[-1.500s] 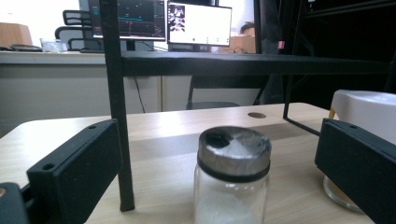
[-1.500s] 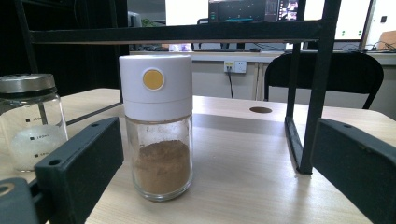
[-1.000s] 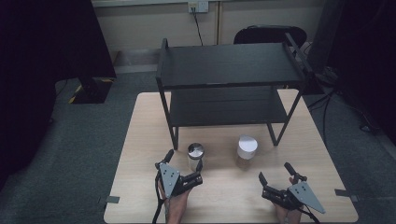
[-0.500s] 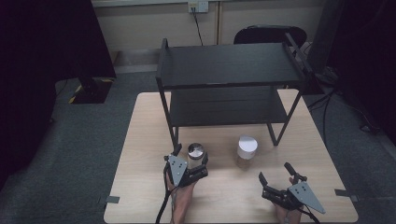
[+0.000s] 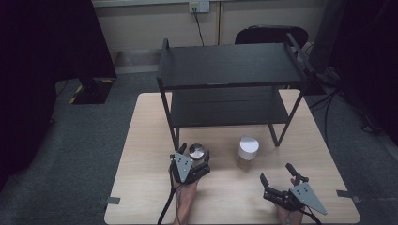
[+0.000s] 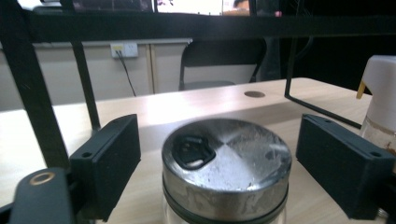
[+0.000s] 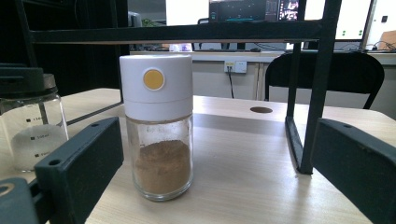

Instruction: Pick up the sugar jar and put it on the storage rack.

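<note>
The left gripper (image 5: 193, 161) brackets the metal-lidded jar (image 6: 227, 161) on the surface (image 5: 150, 140) before the black shelf (image 5: 230, 70); its fingers (image 6: 106, 158) have just been closing, gaps remaining either side. Better to squeeze evenly, centred and level. The right gripper (image 5: 277, 180) rests open. Its own view reveals brown powder in the white-capped shaker (image 7: 159, 126).

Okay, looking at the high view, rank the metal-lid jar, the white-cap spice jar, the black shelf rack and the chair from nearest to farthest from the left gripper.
1. Metal-lid jar: between the jaws of the left gripper, which have just been closing.
2. White-cap spice jar: to its right on the table.
3. Black shelf rack: behind both jars.
4. Chair: beyond the table's far edge.
</note>
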A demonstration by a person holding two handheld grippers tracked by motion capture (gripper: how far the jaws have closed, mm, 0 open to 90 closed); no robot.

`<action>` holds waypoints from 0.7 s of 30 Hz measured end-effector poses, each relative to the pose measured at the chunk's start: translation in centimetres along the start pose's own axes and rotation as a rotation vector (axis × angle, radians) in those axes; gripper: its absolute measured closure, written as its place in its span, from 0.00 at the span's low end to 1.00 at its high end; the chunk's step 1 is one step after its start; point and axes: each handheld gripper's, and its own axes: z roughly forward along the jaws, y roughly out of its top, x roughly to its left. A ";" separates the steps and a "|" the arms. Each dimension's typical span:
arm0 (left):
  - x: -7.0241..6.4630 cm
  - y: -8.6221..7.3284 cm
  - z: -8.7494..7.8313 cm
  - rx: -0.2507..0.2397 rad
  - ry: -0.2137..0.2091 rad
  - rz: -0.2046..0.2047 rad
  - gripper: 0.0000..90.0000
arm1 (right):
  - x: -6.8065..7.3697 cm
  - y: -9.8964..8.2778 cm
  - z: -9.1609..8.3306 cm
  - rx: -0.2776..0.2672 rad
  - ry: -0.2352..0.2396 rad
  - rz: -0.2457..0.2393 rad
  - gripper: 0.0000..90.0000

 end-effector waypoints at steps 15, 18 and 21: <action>-0.3 0.0 0.3 0.027 0.007 -0.001 0.34 | 0.0 0.0 0.0 -0.001 0.002 -0.001 0.01; -0.2 0.0 0.3 0.027 0.001 -0.002 0.37 | 0.0 0.0 0.0 -0.001 0.002 -0.001 0.01; -0.4 -0.1 0.3 0.025 0.007 -0.005 0.39 | 0.0 0.0 0.0 -0.001 0.002 -0.001 0.01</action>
